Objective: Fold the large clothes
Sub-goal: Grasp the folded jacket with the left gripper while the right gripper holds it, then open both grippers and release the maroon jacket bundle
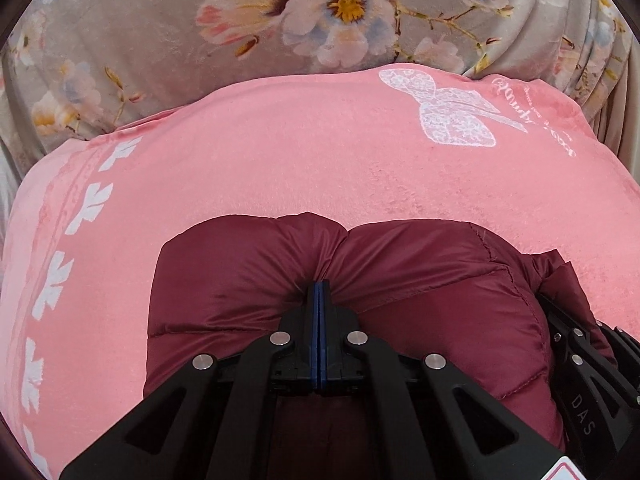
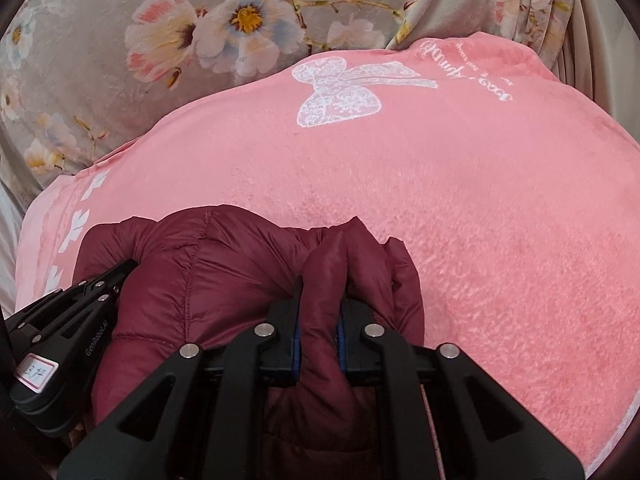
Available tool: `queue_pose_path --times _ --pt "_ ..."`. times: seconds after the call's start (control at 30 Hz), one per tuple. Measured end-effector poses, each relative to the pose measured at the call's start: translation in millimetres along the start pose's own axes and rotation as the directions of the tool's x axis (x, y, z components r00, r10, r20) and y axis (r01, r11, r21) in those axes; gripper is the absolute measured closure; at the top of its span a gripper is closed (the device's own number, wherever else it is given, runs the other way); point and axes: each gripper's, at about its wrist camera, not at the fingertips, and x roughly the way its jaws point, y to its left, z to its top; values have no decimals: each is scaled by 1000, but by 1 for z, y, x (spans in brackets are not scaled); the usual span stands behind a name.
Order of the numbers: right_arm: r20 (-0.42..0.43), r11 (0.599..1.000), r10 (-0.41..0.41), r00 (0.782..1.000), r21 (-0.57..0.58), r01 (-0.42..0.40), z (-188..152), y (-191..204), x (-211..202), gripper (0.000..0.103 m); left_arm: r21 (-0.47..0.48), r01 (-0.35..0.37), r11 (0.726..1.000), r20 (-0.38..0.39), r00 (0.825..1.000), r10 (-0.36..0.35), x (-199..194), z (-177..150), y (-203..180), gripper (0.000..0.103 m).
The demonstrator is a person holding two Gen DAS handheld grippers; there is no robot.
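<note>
Maroon puffer jacket (image 1: pixel 248 280) lies bunched nearest my cameras, on a pink blanket (image 1: pixel 280 160). My left gripper (image 1: pixel 319 286) is pinched fully closed on a thin gather of its fabric. My right gripper (image 2: pixel 319 304), just beside it, clamps a thicker fold of the same jacket. Farther off, a white bow print (image 2: pixel 344 92) marks the blanket, then grey floral bedding (image 2: pixel 120 20) behind

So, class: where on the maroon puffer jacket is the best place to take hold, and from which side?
Pinch the puffer jacket at its far folded edge, coming from the near side, as the left gripper and right gripper do. There the padding bunches into ridges thin enough for the jaws; elsewhere it lies broad and puffy on the pink blanket.
</note>
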Motion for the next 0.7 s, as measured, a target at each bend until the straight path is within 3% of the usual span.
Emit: queue_pose_path --times 0.7 --pt "7 1000 7 1000 8 -7 -2 -2 1 93 23 -48 999 36 998 47 2 -5 -6 103"
